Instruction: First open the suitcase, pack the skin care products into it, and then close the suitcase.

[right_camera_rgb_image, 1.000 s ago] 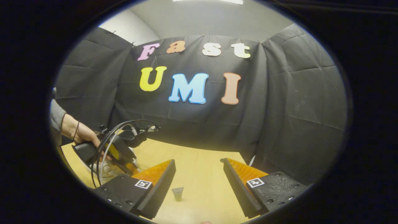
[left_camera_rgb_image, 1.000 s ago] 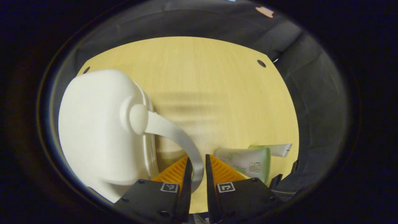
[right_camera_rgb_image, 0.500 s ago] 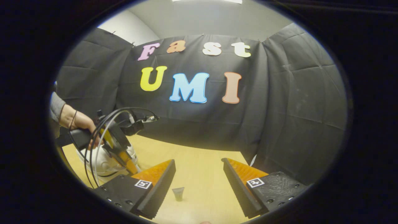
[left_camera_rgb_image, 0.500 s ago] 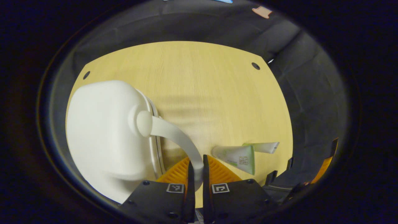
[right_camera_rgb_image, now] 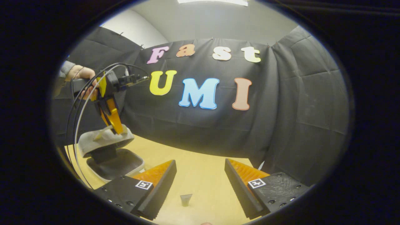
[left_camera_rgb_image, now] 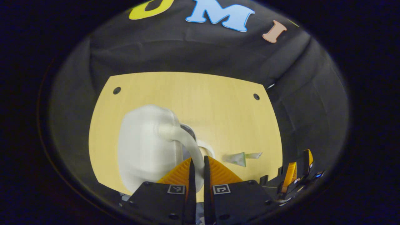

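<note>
The wooden surface (left_camera_rgb_image: 218,100) carries the white suitcase (left_camera_rgb_image: 147,147), whose lid (right_camera_rgb_image: 104,139) has swung up since a moment ago, baring a dark, seemingly empty base (right_camera_rgb_image: 117,164); opening looks nearly done. The left gripper (left_camera_rgb_image: 197,165) has its jaws clamped on the lid's handle (left_camera_rgb_image: 187,143). The right gripper (right_camera_rgb_image: 200,184) hangs wide and empty. The skin care tubes (left_camera_rgb_image: 242,157) lie unpacked just beside the case.
</note>
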Demonstrator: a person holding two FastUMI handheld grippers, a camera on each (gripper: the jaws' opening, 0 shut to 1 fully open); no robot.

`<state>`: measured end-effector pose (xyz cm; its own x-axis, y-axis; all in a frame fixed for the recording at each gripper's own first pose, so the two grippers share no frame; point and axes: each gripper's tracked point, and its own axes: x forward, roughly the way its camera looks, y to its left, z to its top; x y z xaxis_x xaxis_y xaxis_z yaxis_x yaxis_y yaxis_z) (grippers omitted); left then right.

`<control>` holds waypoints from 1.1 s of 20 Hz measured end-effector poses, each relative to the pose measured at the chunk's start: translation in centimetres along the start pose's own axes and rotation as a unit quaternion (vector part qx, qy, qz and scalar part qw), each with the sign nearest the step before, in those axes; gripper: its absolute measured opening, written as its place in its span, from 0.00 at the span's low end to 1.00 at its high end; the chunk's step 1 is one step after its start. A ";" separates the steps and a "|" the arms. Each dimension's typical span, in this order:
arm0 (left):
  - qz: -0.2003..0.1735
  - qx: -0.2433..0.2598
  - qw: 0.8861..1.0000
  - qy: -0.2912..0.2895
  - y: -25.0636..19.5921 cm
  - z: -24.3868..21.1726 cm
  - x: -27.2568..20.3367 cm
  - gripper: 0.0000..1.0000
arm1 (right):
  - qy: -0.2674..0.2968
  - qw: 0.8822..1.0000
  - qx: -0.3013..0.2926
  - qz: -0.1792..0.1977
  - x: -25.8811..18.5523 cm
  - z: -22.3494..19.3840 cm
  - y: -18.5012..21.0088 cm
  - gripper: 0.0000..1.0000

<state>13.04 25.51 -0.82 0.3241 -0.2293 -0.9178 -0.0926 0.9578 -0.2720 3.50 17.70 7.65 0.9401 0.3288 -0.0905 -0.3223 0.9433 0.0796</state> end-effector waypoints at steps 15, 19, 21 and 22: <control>0.155 0.039 0.986 -0.042 35.0 4.1 -5.6 0.17 | -0.011 0.995 0.039 -0.093 0.2 4.0 6.6 0.94; 0.163 0.037 0.986 -0.021 43.0 2.1 -1.3 0.14 | -0.007 0.992 0.035 -0.121 -0.3 5.0 7.6 0.94; 0.165 0.019 0.986 -0.012 46.4 0.4 1.6 0.14 | -0.012 0.990 0.028 -0.137 -0.7 5.7 8.0 0.94; 0.163 0.004 0.987 -0.006 47.7 -0.5 3.1 0.14 | -0.013 0.990 0.033 -0.139 -0.6 5.8 8.2 0.94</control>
<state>9.19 70.41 -16.78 0.2900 0.0935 -0.9524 -0.1869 0.9816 0.0395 0.92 24.97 14.17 0.9941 0.0554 -0.0930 -0.0441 0.9918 0.1199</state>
